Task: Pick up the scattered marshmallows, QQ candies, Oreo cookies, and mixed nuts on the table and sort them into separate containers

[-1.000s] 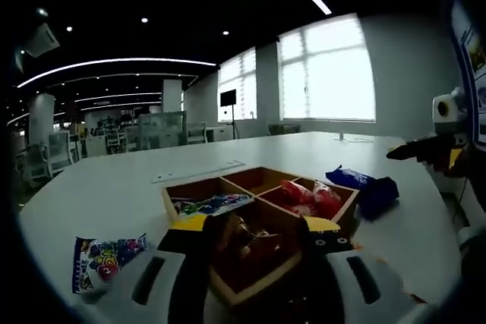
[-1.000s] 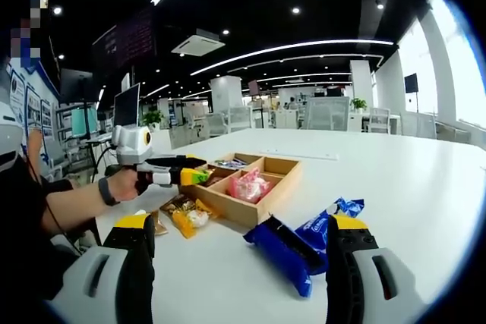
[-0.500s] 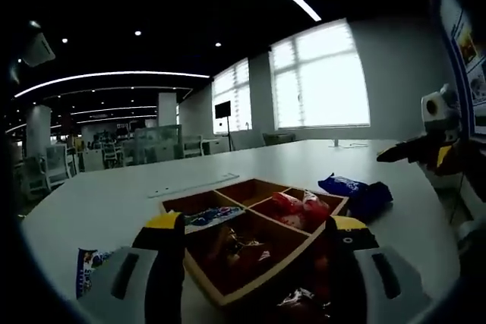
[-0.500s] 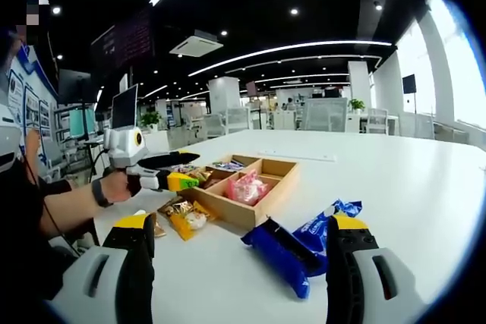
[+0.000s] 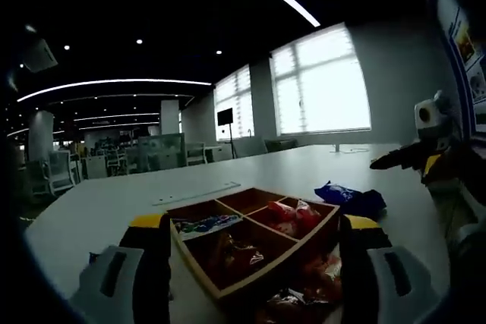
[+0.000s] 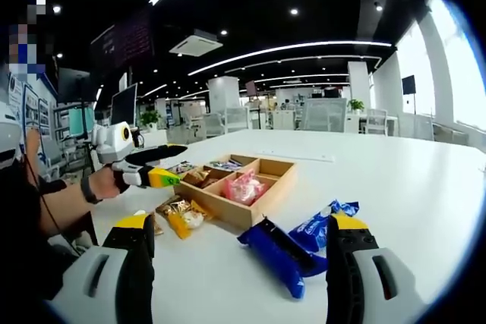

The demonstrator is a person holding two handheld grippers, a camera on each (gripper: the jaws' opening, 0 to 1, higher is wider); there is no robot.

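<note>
Firstly, left gripper view. Left gripper (image 5: 254,263): jaws wide apart, holding nothing, framing a wooden tray (image 5: 250,244) with four compartments on the white table (image 5: 114,202). Tray contents: a blue-green packet (image 5: 205,224) in the left compartment, pink-red packets (image 5: 292,218) in the right one, brownish packets (image 5: 231,252) in the nearest one; the far compartment looks bare. Loose wrapped snacks (image 5: 304,297) lie on the table against the tray's near corner. Blue packets (image 5: 349,199) lie beyond the tray, to its right. The right gripper (image 5: 414,158) shows at the right edge.

Next, right gripper view. Right gripper (image 6: 239,263): jaws wide apart, empty. Two blue packets (image 6: 285,248) lie on the table (image 6: 425,187) between its jaws. Wooden tray (image 6: 262,195) farther back, pink packets (image 6: 244,186) inside. Yellow and brown packets (image 6: 182,216) lie just beside the tray's left corner. The left gripper (image 6: 156,168), held in a hand (image 6: 102,182), hovers at the tray's left end, jaws apart.
</note>
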